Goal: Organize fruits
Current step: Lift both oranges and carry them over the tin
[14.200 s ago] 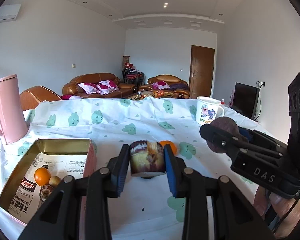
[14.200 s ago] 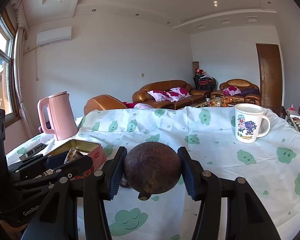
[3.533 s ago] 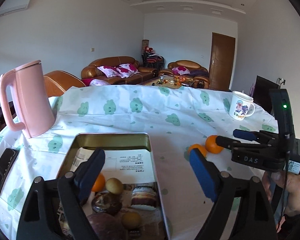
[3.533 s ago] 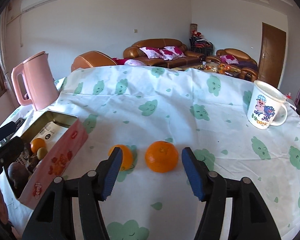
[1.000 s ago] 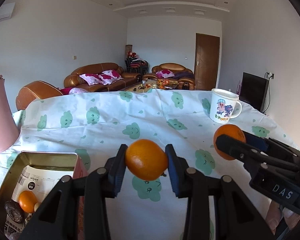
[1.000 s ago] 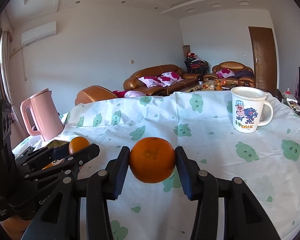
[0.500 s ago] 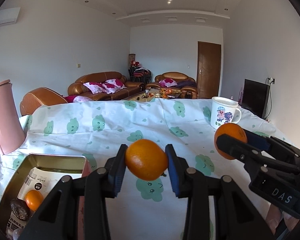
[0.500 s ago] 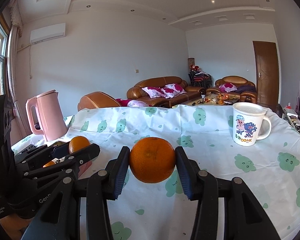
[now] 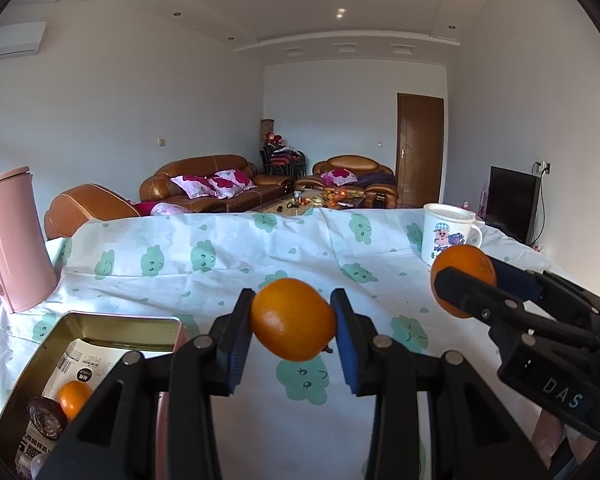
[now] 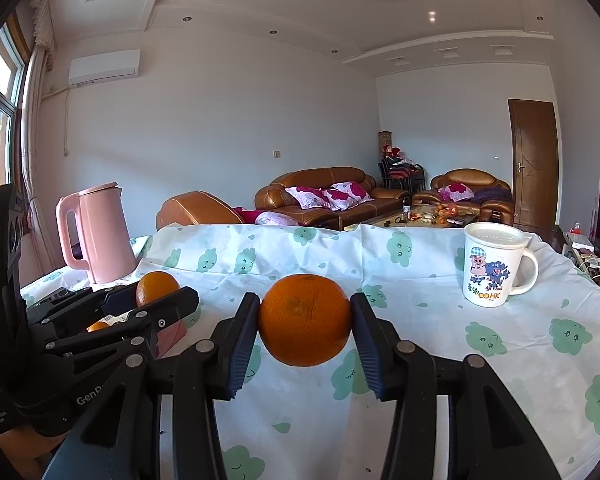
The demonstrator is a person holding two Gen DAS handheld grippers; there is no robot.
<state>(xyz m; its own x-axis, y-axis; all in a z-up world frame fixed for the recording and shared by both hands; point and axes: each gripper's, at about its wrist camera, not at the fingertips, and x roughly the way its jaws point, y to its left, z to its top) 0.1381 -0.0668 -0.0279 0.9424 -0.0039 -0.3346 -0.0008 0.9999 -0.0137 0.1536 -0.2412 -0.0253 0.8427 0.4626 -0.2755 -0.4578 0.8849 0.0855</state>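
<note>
Table covered by white cloth (image 9: 228,256) with green cloud-face print, fills lower half of both views. Pink kettle (image 9: 14,240) stands on it at left edge of left wrist view. White cartoon mug (image 10: 494,266) stands at right in right wrist view. Open gold tin box (image 9: 112,326) sits lower left in left wrist view, near the kettle, well apart from mug.
</note>
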